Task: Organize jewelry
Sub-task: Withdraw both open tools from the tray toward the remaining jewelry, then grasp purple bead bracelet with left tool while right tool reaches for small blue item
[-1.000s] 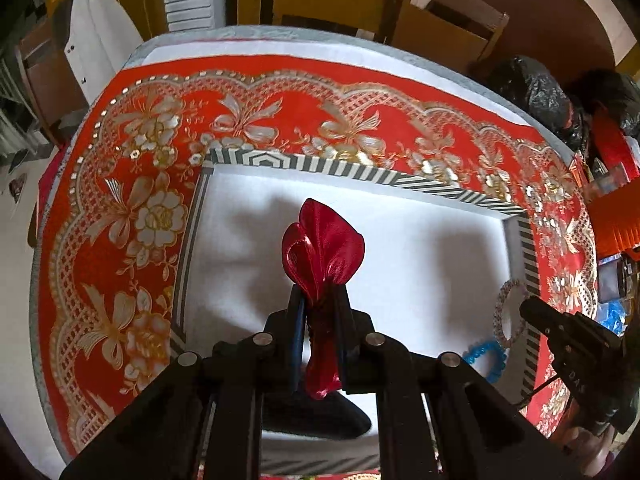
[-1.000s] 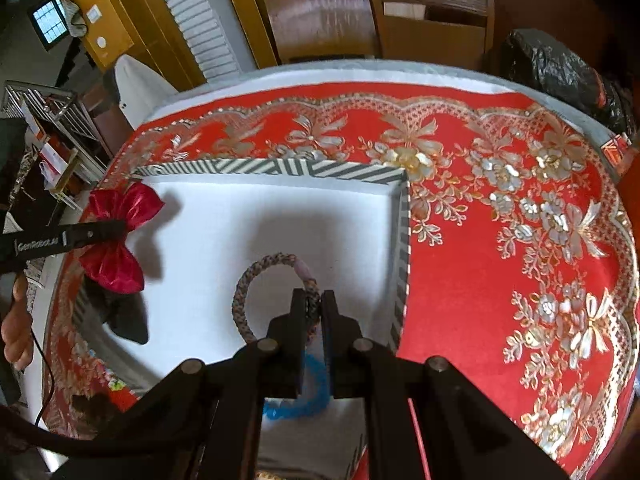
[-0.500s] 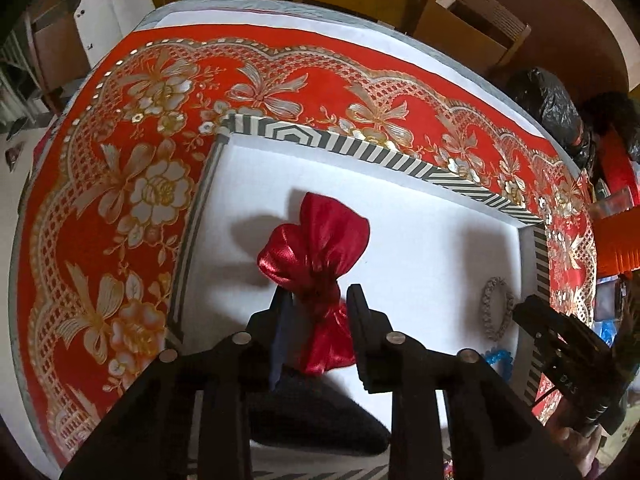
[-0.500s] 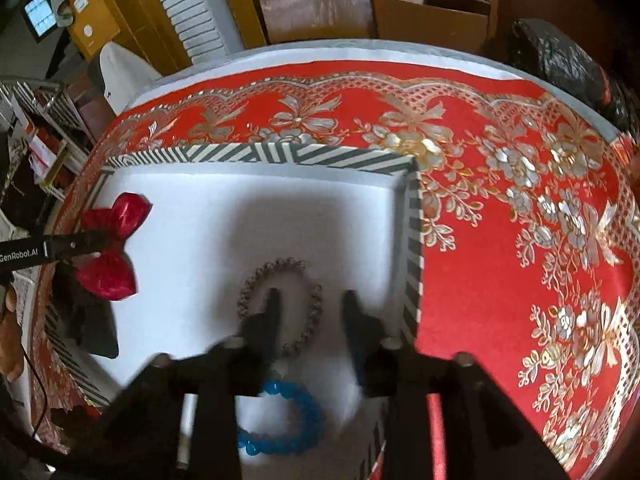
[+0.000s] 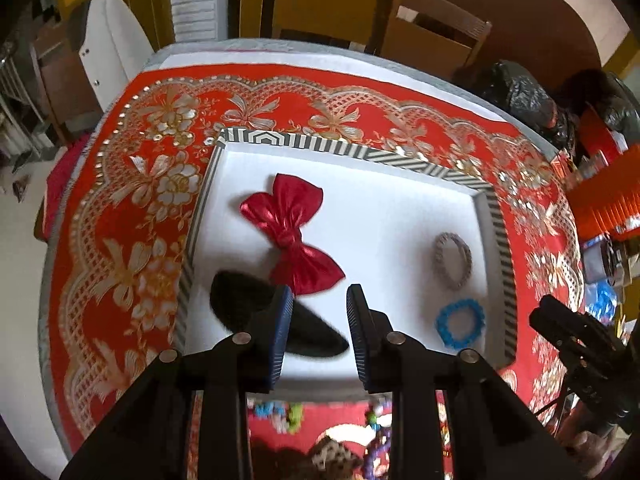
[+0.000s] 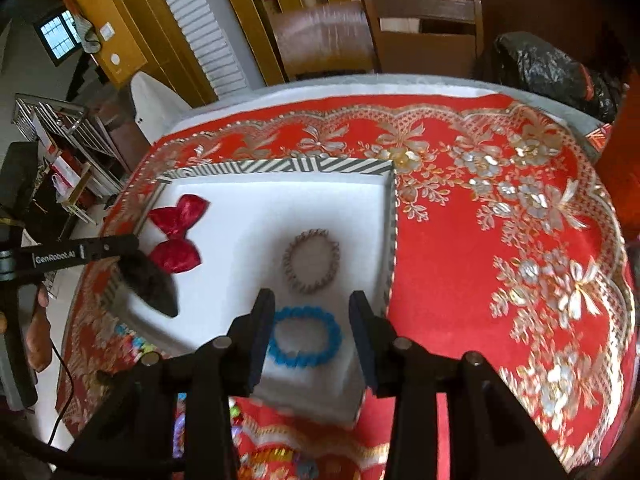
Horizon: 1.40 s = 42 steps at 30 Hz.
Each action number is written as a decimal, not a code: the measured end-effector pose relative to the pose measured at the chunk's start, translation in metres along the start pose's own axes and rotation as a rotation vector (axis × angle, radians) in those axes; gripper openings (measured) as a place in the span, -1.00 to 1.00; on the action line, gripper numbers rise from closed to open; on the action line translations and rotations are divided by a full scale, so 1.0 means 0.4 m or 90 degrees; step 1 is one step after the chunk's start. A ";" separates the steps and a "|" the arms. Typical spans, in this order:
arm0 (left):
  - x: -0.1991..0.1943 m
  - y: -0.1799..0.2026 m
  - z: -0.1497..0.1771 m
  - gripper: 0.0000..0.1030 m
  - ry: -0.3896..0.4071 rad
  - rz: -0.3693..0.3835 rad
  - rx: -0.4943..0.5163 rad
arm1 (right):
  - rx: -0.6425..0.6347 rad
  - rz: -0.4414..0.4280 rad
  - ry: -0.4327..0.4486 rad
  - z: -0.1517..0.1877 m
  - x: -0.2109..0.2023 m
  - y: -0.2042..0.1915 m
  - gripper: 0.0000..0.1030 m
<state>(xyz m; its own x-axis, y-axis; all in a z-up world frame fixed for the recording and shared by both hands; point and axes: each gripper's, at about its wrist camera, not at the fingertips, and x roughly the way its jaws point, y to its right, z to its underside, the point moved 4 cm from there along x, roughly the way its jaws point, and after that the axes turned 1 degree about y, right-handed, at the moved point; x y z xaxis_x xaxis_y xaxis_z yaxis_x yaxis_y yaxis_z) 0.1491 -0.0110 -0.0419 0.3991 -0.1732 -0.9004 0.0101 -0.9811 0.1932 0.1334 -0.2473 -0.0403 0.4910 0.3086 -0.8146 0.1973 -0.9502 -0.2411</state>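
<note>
A white tray with a striped rim (image 5: 304, 145) (image 6: 280, 166) sits on the red tablecloth. In it lie a red satin bow (image 5: 294, 234) (image 6: 176, 234), a black fuzzy hair clip (image 5: 240, 300) (image 6: 150, 280), a grey beaded bracelet (image 5: 453, 261) (image 6: 311, 261) and a blue beaded bracelet (image 5: 460, 322) (image 6: 304, 336). My left gripper (image 5: 318, 304) is open and empty, just above the tray near the bow and clip. My right gripper (image 6: 312, 308) is open and empty, above the blue bracelet.
Loose colourful jewelry (image 5: 280, 416) (image 6: 180, 424) lies on the cloth in front of the tray. Wooden chairs (image 6: 420, 36) stand behind the table. Black bags (image 5: 516, 92) and an orange box (image 5: 608, 200) crowd the right side.
My left gripper opened and let the red bow drop into the tray. My right gripper opened and released the grey bracelet into the tray. Both pulled back.
</note>
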 end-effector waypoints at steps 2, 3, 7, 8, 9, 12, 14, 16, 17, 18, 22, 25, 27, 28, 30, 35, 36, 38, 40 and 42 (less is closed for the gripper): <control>-0.029 0.009 0.027 -0.68 0.011 -0.003 0.010 | -0.004 -0.007 0.010 0.022 -0.041 -0.012 -0.16; -0.044 0.011 0.043 -0.68 0.015 -0.005 0.013 | -0.006 -0.008 0.012 0.030 -0.054 -0.016 -0.12; -0.086 0.014 0.104 -0.68 0.020 -0.004 0.022 | -0.014 -0.011 0.024 0.083 -0.114 -0.039 0.00; -0.093 0.015 0.115 -0.68 0.021 -0.007 0.026 | -0.017 -0.010 0.025 0.099 -0.127 -0.045 0.00; -0.102 0.015 0.131 -0.68 0.021 -0.011 0.032 | -0.020 -0.009 0.026 0.117 -0.140 -0.051 0.01; -0.118 0.011 0.174 -0.68 0.018 -0.017 0.037 | -0.024 -0.005 0.025 0.159 -0.168 -0.062 0.01; -0.129 0.007 0.199 -0.68 0.019 -0.016 0.037 | -0.021 -0.003 0.025 0.190 -0.186 -0.070 0.01; -0.138 0.003 0.222 -0.68 0.018 -0.019 0.041 | -0.014 -0.007 0.027 0.217 -0.200 -0.078 0.02; -0.142 0.000 0.235 -0.68 0.018 -0.020 0.043 | -0.011 -0.009 0.025 0.233 -0.206 -0.083 0.02; -0.147 -0.004 0.247 -0.68 0.018 -0.020 0.045 | -0.011 -0.009 0.023 0.246 -0.210 -0.089 0.02; -0.165 -0.017 0.284 -0.68 0.021 -0.027 0.054 | -0.011 -0.009 0.023 0.297 -0.229 -0.114 0.02; -0.177 -0.032 0.307 -0.68 0.020 -0.028 0.056 | -0.012 0.000 0.023 0.325 -0.232 -0.127 0.02; -0.183 -0.047 0.319 -0.68 0.017 -0.020 0.047 | -0.007 0.000 0.023 0.337 -0.235 -0.131 0.02; -0.186 -0.054 0.326 -0.68 0.014 -0.016 0.042 | -0.005 0.000 0.022 0.345 -0.235 -0.134 0.03; -0.191 -0.067 0.337 -0.68 0.011 -0.013 0.036 | -0.006 0.002 0.018 0.358 -0.235 -0.138 0.03; -0.198 -0.100 0.367 -0.68 0.004 -0.010 0.019 | -0.006 0.002 0.011 0.385 -0.236 -0.146 0.03; -0.198 -0.107 0.371 -0.68 0.002 -0.010 0.013 | -0.007 0.004 0.009 0.391 -0.237 -0.146 0.03; -0.197 -0.120 0.380 -0.68 -0.003 -0.010 0.005 | -0.007 0.005 0.007 0.398 -0.236 -0.144 0.03; -0.195 -0.131 0.390 -0.68 -0.009 -0.006 -0.004 | -0.005 0.004 0.004 0.407 -0.234 -0.140 0.03; -0.193 -0.131 0.397 -0.68 -0.014 -0.001 -0.005 | -0.001 0.008 0.000 0.413 -0.228 -0.130 0.03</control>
<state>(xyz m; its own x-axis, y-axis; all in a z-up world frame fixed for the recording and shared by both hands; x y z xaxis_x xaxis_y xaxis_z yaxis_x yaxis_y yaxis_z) -0.0279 0.0400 -0.0444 0.3785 -0.1735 -0.9092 0.0177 -0.9807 0.1945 -0.0618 -0.2330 -0.0408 0.4934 0.2968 -0.8176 0.1921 -0.9539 -0.2303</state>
